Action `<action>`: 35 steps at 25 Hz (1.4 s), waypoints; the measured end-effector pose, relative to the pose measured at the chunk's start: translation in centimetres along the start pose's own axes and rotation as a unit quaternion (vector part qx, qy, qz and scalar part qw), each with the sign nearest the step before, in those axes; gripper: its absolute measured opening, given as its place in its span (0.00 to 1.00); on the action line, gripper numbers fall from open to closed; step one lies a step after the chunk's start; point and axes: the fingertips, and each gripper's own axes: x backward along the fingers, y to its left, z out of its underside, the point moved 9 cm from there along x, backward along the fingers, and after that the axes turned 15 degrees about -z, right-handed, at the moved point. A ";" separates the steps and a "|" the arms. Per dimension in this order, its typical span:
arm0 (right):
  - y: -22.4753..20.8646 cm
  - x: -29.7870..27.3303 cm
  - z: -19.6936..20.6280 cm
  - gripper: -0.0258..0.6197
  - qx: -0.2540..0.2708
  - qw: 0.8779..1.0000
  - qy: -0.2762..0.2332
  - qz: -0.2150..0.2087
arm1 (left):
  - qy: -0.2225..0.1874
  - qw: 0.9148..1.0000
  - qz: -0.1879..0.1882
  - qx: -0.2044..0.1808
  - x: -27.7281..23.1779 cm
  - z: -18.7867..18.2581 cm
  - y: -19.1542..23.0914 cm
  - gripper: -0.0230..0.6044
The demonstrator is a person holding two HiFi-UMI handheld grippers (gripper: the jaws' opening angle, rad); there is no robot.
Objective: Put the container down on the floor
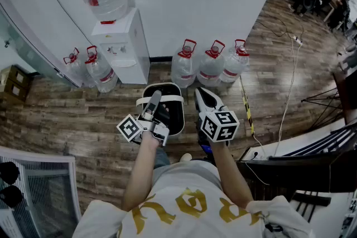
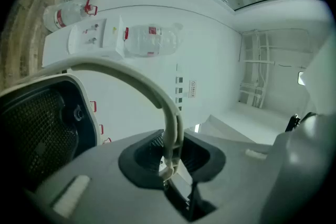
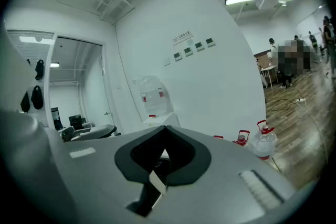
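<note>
– hanging by its handle, is that how the container (image 1: 181, 113) is held?
– yes. the left gripper (image 1: 154, 97) has its jaws clamped on the pale bail handle (image 2: 134, 72), so the black container with the white rim dangles under it, in front of the person's legs, over the wooden floor (image 1: 67, 125). i can't tell whether its base touches the boards.
– and the right gripper (image 1: 205, 97)?
– jaws together, nothing between them. it sits just beside the container, out of the way. i'd say one grip on the handle is enough to carry it.
– why that spot?
– my guess is that it lies short of the water dispenser (image 1: 125, 47) and the row of water jugs (image 1: 211, 67), so the container can go straight down without bumping them.
</note>
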 end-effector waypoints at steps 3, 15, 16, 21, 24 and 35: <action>0.0 0.2 0.1 0.08 -0.001 1.000 0.003 0.004 | 0.001 1.000 -0.003 -0.003 0.1 0.0 0.0 0.15; -0.9 1.4 0.2 0.08 -0.002 1.000 0.001 0.001 | -0.005 1.000 -0.013 -0.017 0.2 0.0 -0.1 0.15; -1.1 1.5 0.3 0.08 -0.005 1.000 0.000 0.000 | -0.004 1.000 -0.015 -0.021 0.1 0.0 -0.1 0.15; -2.5 0.3 0.3 0.08 -0.010 1.000 0.008 0.005 | 0.005 0.999 -0.028 -0.023 -1.6 -1.0 0.6 0.15; -3.7 -1.0 0.2 0.08 -0.012 1.000 0.015 0.007 | 0.010 0.999 -0.037 -0.020 -3.1 -2.0 1.5 0.15; -13.9 -14.5 -1.0 0.08 -0.027 0.999 0.031 0.029 | 0.055 0.997 -0.047 -0.017 -15.4 -10.1 7.2 0.15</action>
